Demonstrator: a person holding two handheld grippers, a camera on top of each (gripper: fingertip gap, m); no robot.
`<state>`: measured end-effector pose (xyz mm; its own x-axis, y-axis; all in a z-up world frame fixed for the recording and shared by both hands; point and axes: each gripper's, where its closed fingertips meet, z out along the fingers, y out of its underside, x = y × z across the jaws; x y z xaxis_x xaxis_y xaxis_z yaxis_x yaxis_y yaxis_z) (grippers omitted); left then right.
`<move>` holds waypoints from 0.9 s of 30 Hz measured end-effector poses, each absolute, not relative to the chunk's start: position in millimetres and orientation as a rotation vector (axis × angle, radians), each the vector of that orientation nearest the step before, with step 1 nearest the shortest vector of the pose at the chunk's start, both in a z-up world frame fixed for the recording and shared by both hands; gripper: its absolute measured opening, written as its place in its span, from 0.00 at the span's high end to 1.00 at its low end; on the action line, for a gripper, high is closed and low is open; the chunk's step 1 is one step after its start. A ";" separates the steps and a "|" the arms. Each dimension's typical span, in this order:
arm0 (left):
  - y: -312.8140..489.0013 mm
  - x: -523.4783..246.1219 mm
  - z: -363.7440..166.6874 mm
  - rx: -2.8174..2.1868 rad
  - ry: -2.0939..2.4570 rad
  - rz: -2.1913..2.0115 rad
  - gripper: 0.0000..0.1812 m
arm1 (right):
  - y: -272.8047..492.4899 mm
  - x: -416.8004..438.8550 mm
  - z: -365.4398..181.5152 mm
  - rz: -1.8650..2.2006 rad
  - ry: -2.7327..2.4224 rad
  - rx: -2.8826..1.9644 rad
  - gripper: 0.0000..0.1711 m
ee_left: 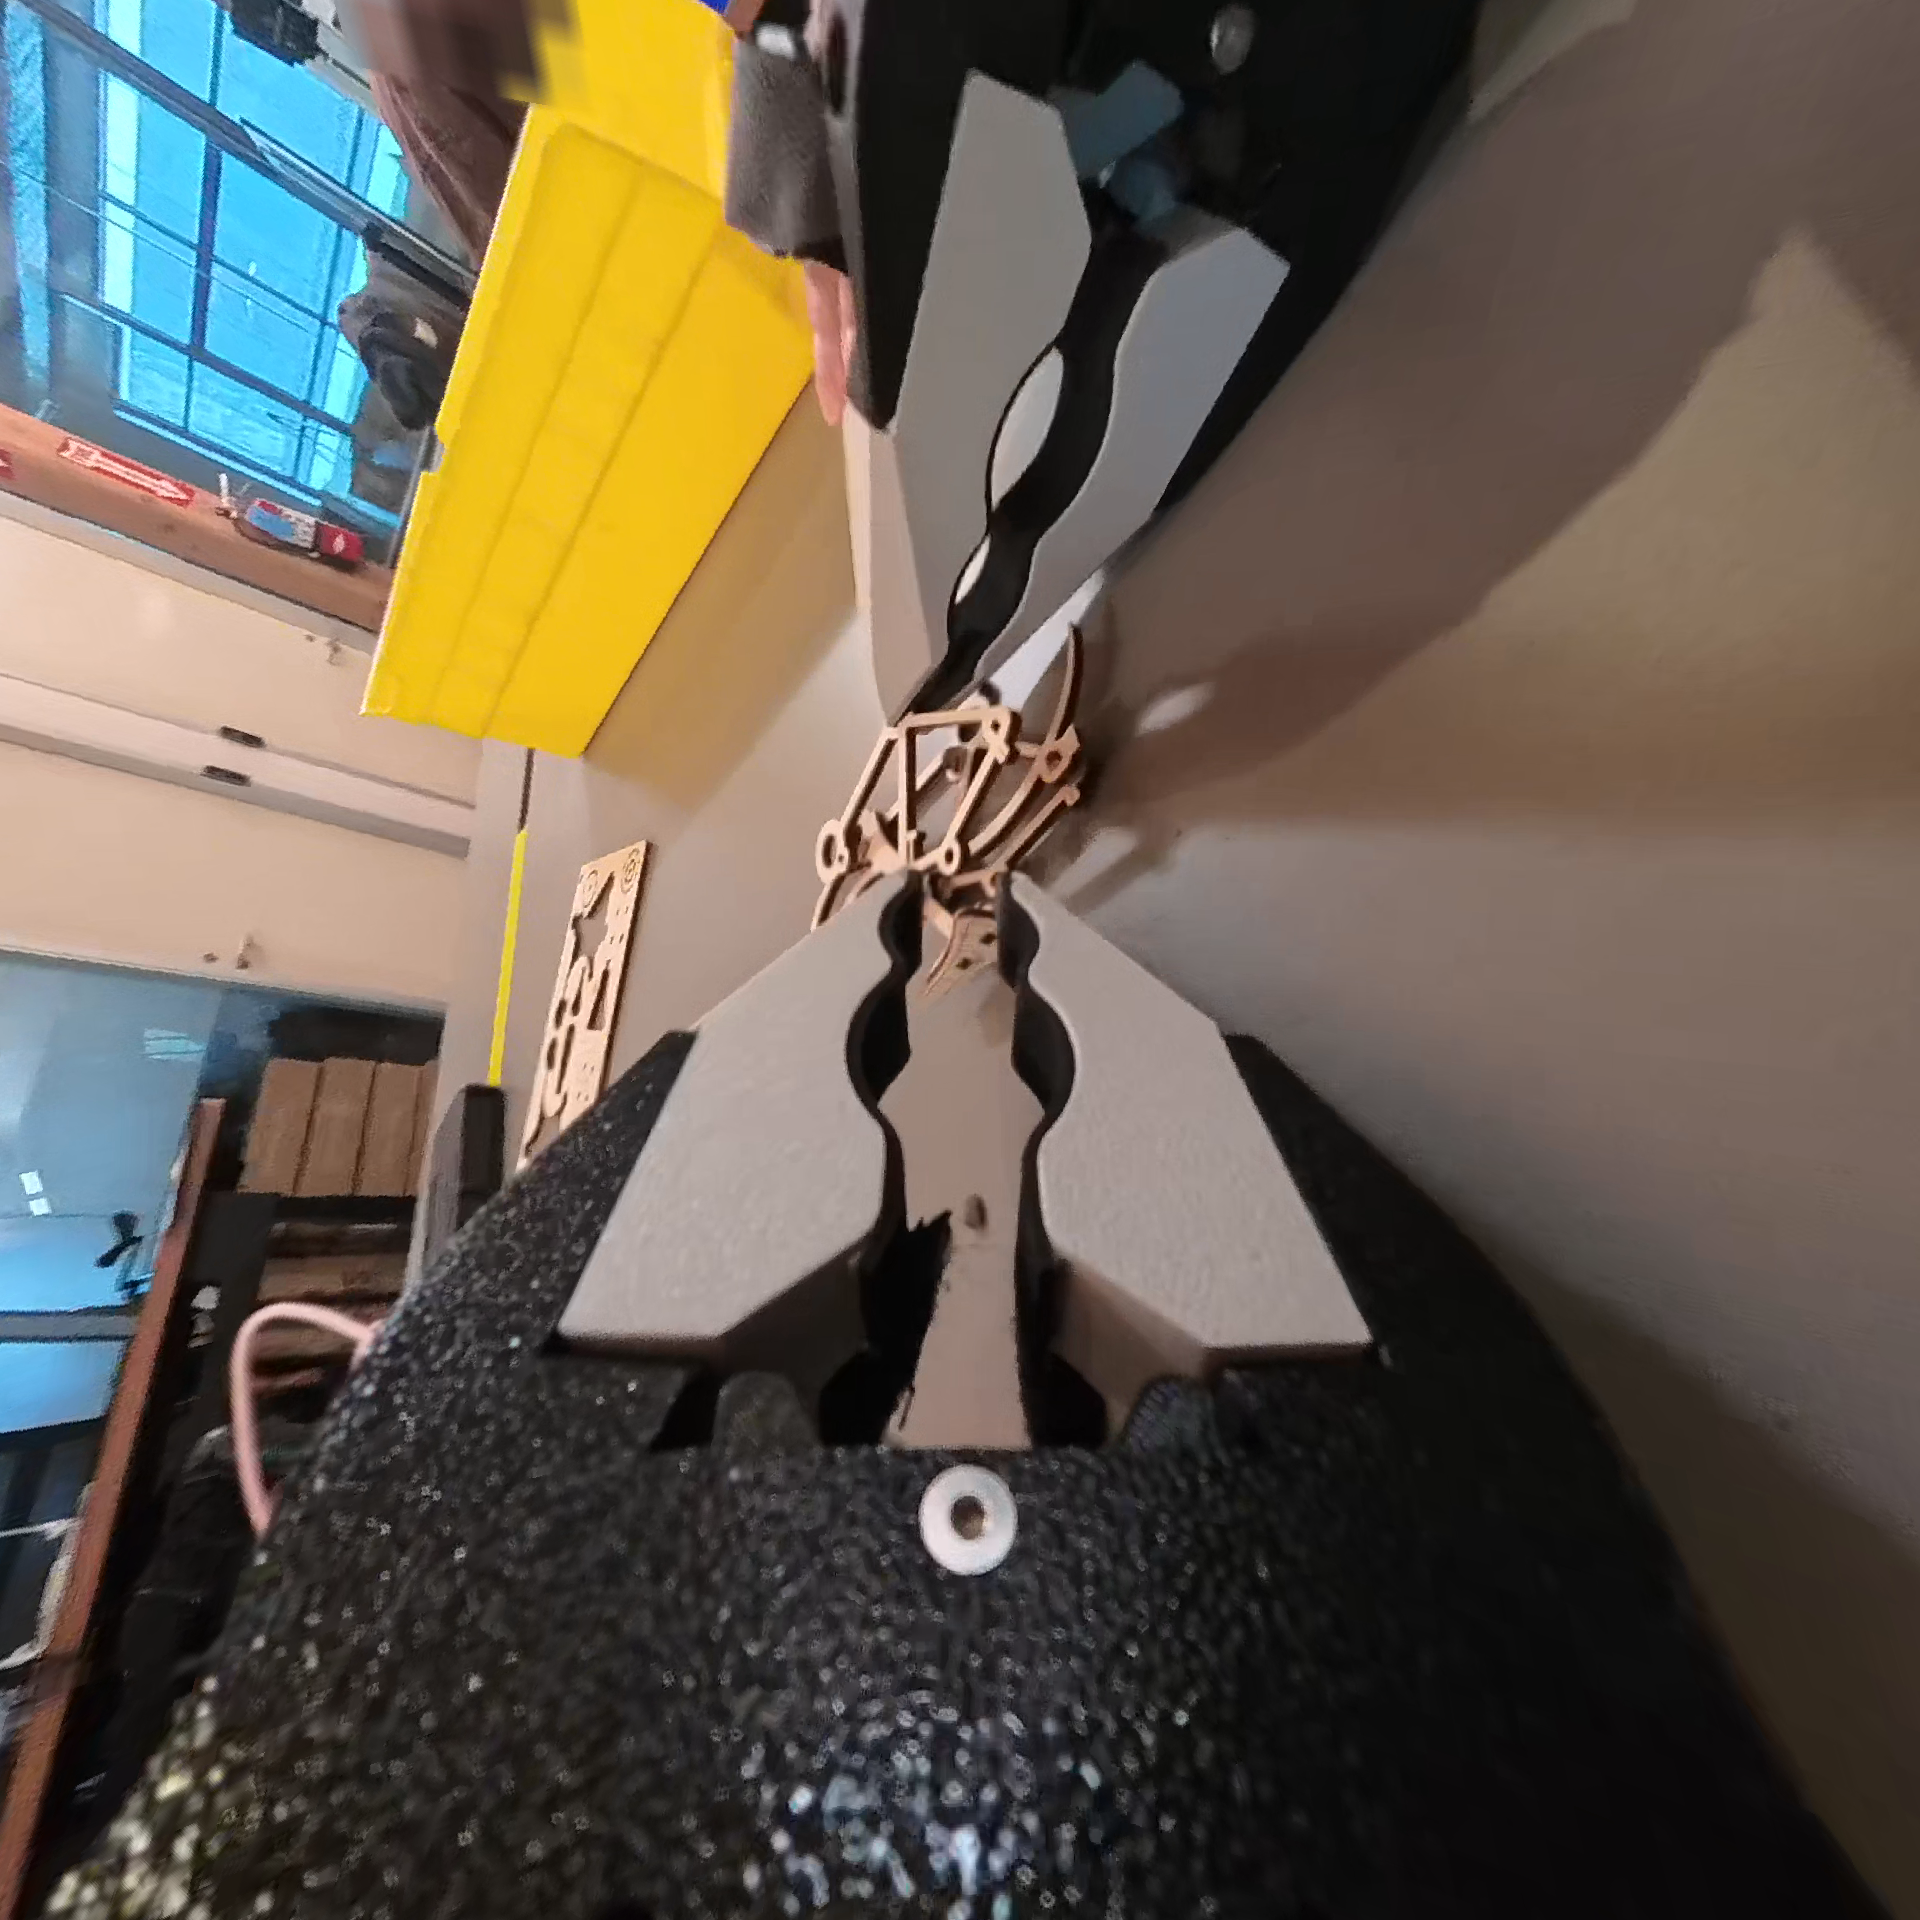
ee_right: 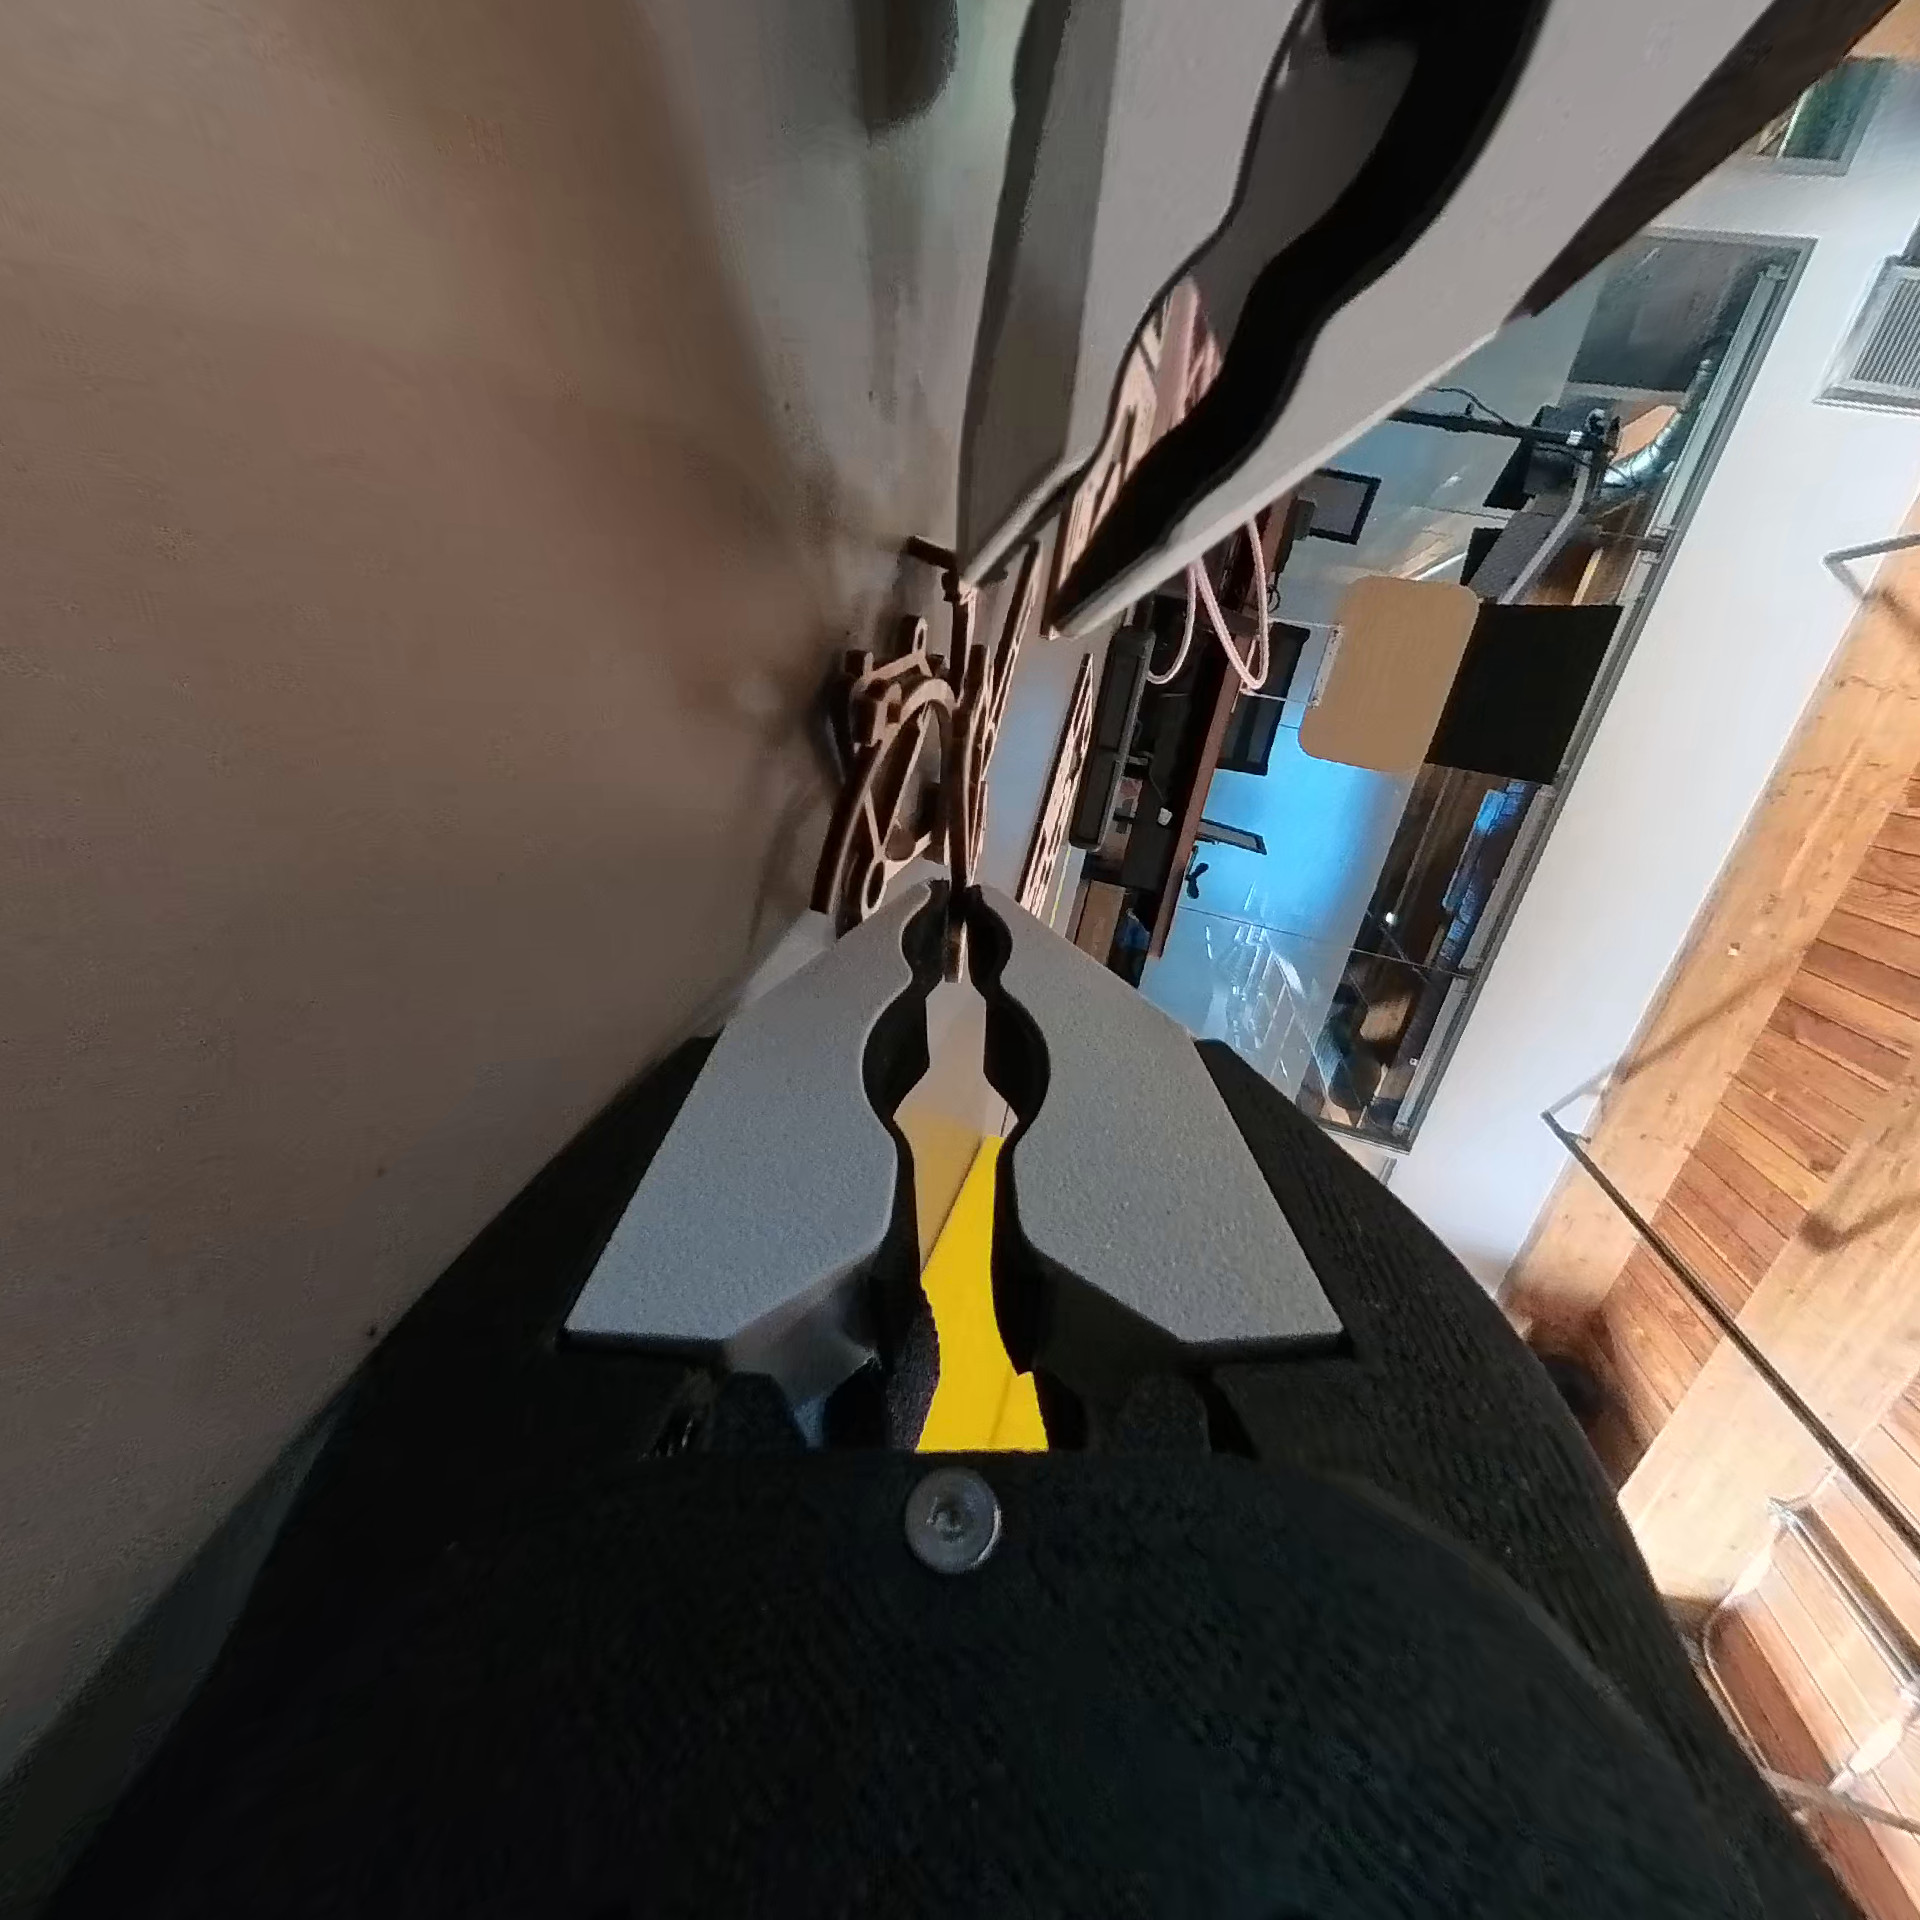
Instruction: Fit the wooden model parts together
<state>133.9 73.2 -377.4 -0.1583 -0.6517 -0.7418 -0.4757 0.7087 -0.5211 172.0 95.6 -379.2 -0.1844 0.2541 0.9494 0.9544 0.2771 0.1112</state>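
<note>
Clearly mid-fit at the wooden model [ee_left: 951, 800], a lattice of thin laser-cut struts and curved arcs against the pale tabletop [ee_left: 1507, 935].
Left gripper [ee_left: 956, 899]: narrowed at the tips onto a small pointed wooden piece [ee_left: 966, 951] at the near edge of the model; gap behind the tips wide and wavy.
Right gripper [ee_right: 958, 914]: pinched nearly closed on a thin wooden edge of the model [ee_right: 904, 769], tips almost meeting.
Across the model from the left gripper: the right gripper [ee_left: 966, 665], touching the far side.
Above the model in the right wrist view: the left gripper [ee_right: 1049, 613].
Beyond the model: yellow bin [ee_left: 582, 447]; beside it, nearer the left gripper, a flat wooden parts sheet [ee_left: 587, 977] on the tabletop.
</note>
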 end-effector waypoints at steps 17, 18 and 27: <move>72.8 140.2 -386.8 -0.700 1.861 0.134 0.94 | 94.0 173.2 -377.7 -1.009 -1.647 -1.110 1.00; 72.8 140.8 -387.8 -0.686 1.866 0.158 0.95 | 93.7 173.2 -377.5 -1.015 -1.649 -1.107 1.00; 73.9 144.8 -389.3 -0.660 1.870 0.218 0.99 | 87.8 169.7 -379.6 -0.973 -1.672 -1.100 0.99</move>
